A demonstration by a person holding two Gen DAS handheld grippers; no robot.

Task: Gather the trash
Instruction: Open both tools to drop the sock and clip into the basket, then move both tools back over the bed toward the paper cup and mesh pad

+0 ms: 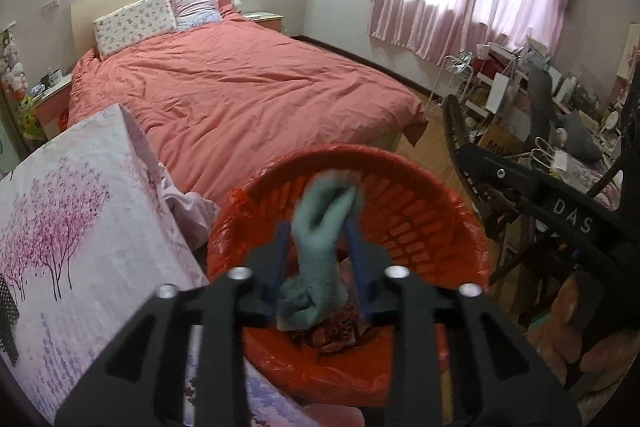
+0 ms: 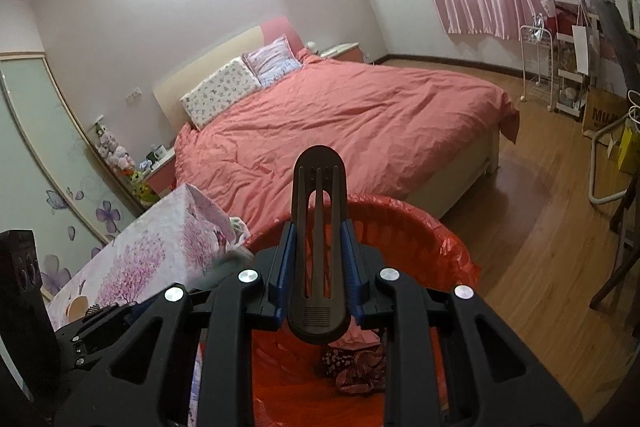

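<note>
The left tongs clench a green sock above the red bin; the right tongs grip a black comb over it.

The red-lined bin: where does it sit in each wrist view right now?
Left wrist: red-lined bin lower centre, behind the left gripper and its grey-green sock.
Right wrist: bin lower centre, behind the right gripper and its black comb-like piece.
Shared landmark: salmon-pink bed beyond it.

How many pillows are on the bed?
2: a floral pillow on the left against the headboard, and a striped pillow beside it on the right. None seem hidden.
</note>
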